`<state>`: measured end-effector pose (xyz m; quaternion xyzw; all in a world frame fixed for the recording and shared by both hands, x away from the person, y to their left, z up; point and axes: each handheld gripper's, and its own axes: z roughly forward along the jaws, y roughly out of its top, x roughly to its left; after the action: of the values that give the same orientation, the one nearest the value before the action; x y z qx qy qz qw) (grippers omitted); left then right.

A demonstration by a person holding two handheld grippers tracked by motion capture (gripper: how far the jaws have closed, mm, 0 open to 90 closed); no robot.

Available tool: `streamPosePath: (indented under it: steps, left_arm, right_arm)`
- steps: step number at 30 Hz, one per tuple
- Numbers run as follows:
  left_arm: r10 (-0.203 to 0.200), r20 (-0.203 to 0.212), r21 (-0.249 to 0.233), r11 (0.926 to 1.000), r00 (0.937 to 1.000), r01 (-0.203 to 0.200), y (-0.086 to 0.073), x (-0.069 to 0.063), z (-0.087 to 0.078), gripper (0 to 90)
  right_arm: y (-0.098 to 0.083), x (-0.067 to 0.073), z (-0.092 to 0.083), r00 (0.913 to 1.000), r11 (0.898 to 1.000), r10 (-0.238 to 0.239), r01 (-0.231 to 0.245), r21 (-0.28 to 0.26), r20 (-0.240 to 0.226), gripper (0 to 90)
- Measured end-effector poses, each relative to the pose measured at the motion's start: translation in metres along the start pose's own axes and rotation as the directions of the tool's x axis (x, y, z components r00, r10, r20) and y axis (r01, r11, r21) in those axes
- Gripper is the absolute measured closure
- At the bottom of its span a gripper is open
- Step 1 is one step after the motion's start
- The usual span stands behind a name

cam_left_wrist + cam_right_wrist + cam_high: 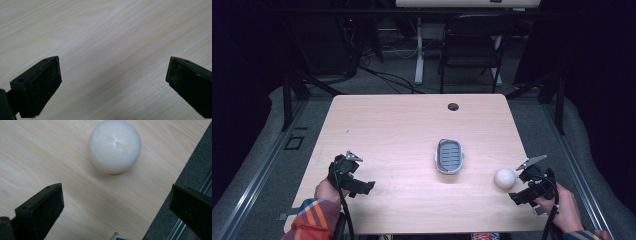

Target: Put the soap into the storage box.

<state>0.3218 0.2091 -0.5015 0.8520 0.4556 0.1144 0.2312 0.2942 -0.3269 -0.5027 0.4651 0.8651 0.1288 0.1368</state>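
A white ball [505, 178] rests on the wooden table [402, 130] near its right front. In the right gripper view the ball [115, 145] lies just ahead of the black jaws, which stand wide apart with bare wood between them. My right gripper [518, 195] sits open just to the right of and nearer than the ball, not touching it. A grey oval dish [448, 156] with a ribbed insert stands at the table's middle. My left gripper [362, 186] is open at the left front, over bare tabletop [110, 50], holding nothing.
The table's right edge [175, 185] runs close beside my right gripper, with grey floor and a metal rail beyond it. A cable hole [453, 106] sits near the far edge. A black folding chair [472, 45] and a desk leg stand behind the table.
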Motion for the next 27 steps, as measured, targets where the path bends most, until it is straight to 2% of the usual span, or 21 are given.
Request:
streamPosePath:
  steps: [3, 6, 8, 11, 12, 15, 18, 22, 23, 24, 27]
  left_arm:
    - [0.002, 0.001, -0.001, 1.0, 1.0, -0.002, -0.0002, -0.0003, -0.0003, 0.0]
    - [0.002, 0.002, 0.003, 1.0, 1.0, -0.002, -0.0004, 0.0002, 0.0, 0.0]
    - [-0.003, 0.0, 0.002, 1.0, 1.0, 0.003, -0.0007, 0.0004, 0.0002, 0.1]
    - [0.001, 0.002, 0.006, 1.0, 1.0, -0.001, -0.0006, 0.0001, 0.0001, 0.0]
    - [0.002, 0.001, 0.004, 1.0, 1.0, -0.002, -0.0005, 0.0004, 0.0001, 0.0]
    - [0.002, 0.008, 0.013, 0.9999, 1.0, -0.002, 0.0006, 0.0001, 0.0018, 0.0]
    - [0.005, 0.011, 0.019, 0.9998, 0.9999, -0.005, 0.0008, -0.0002, 0.0015, 0.0]
    - [0.001, 0.008, 0.017, 0.9999, 1.0, -0.001, 0.0005, -0.0003, 0.0014, 0.0]
    - [0.003, 0.008, 0.017, 0.9998, 1.0, -0.003, 0.0004, -0.0002, 0.0016, 0.0]
    - [0.004, 0.009, 0.02, 0.9998, 1.0, -0.004, 0.0004, -0.0001, 0.0017, 0.0]
    - [0.007, 0.011, 0.022, 0.9997, 0.9999, -0.007, 0.0005, 0.0003, 0.002, 0.0]
  right_arm:
    - [0.0011, 0.001, 0.0018, 0.9999, 1.0, -0.01, 0.01, 0.011, -0.004, 0.0]
    - [0.002, 0.0016, 0.0019, 0.9994, 0.999, -0.03, 0.03, 0.03, 0.016, 0.0]
    - [0.0025, 0.0028, 0.0032, 0.9996, 0.999, -0.023, 0.023, 0.023, 0.016, 0.0]
    - [0.0037, 0.0023, 0.0036, 0.9992, 0.998, -0.039, 0.038, 0.045, 0.01, 0.0]
    - [0.0038, 0.0033, 0.0045, 0.9996, 0.999, -0.03, 0.03, 0.037, 0.001, 0.0]
    - [0.0054, 0.0033, 0.0068, 0.9989, 0.996, -0.048, 0.048, 0.07, -0.006, 0.0]
    - [0.0053, 0.0036, 0.0076, 0.9988, 0.996, -0.048, 0.049, 0.074, -0.014, 0.0]
    - [0.0056, 0.0039, 0.0077, 0.9989, 0.997, -0.044, 0.045, 0.07, -0.014, 0.0]
    - [0.0053, 0.0062, 0.0078, 0.999, 0.998, -0.044, 0.044, 0.041, -0.002, 0.0]
    - [0.006, 0.0061, 0.0056, 0.9982, 0.997, -0.059, 0.059, 0.045, 0.007, 0.0]
    - [0.0062, 0.0057, 0.005, 0.9986, 0.998, -0.053, 0.053, 0.027, -0.005, 0.0]
